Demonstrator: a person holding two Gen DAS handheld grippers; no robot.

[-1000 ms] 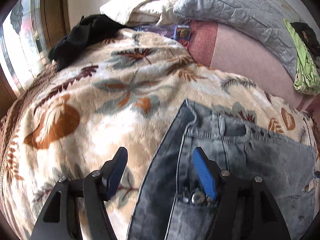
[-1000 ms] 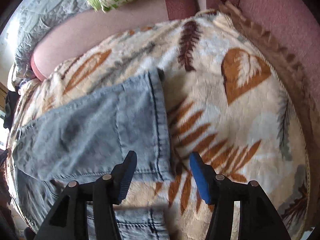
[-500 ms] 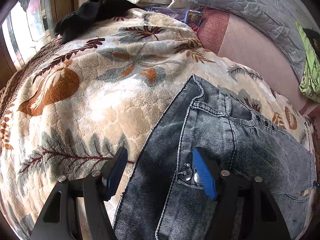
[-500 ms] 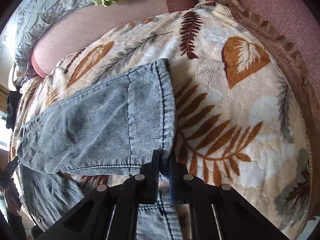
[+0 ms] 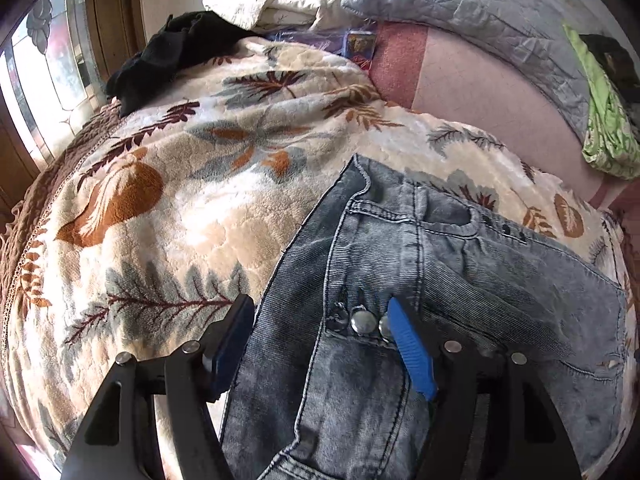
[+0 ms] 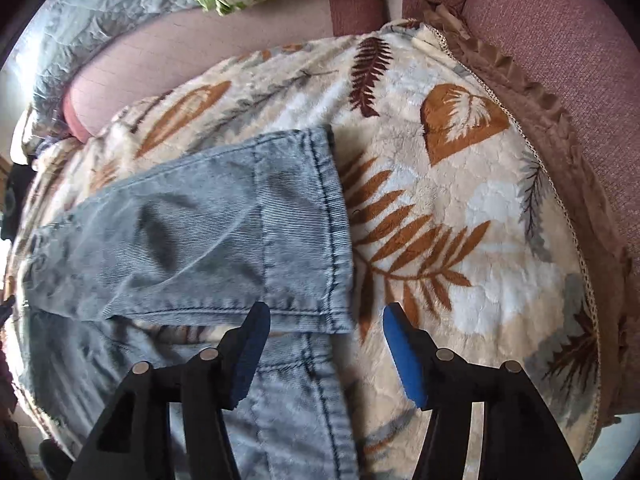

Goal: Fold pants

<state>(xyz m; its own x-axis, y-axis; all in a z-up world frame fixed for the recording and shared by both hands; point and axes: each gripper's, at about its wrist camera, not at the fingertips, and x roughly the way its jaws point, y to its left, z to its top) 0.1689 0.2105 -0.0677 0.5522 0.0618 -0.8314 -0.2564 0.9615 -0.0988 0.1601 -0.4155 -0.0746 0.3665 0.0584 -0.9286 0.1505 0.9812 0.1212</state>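
- L wrist view: black garment (image 5: 172, 56) lay far left by the window, on the leaf-print blanket (image 5: 168, 200).
- Left gripper (image 5: 320, 348) was released, jaws wide; its left pad over blanket, its right pad over the denim beside two metal buttons (image 5: 366, 322). Nothing pinched.
- Jeans (image 5: 460, 280) lay on the blanket, waistband end toward the right half of that view; grey quilt (image 5: 480, 12) & green cloth (image 5: 608, 136) behind.
- R wrist view: pant leg (image 6: 192, 248) was folded across, hem (image 6: 332, 220) mid-frame, second leg below it.
- Right gripper (image 6: 324, 348) was opening, just off the hem corner; pads not touching the cloth.
- Far right: blanket's brown ruffled edge (image 6: 560, 120).
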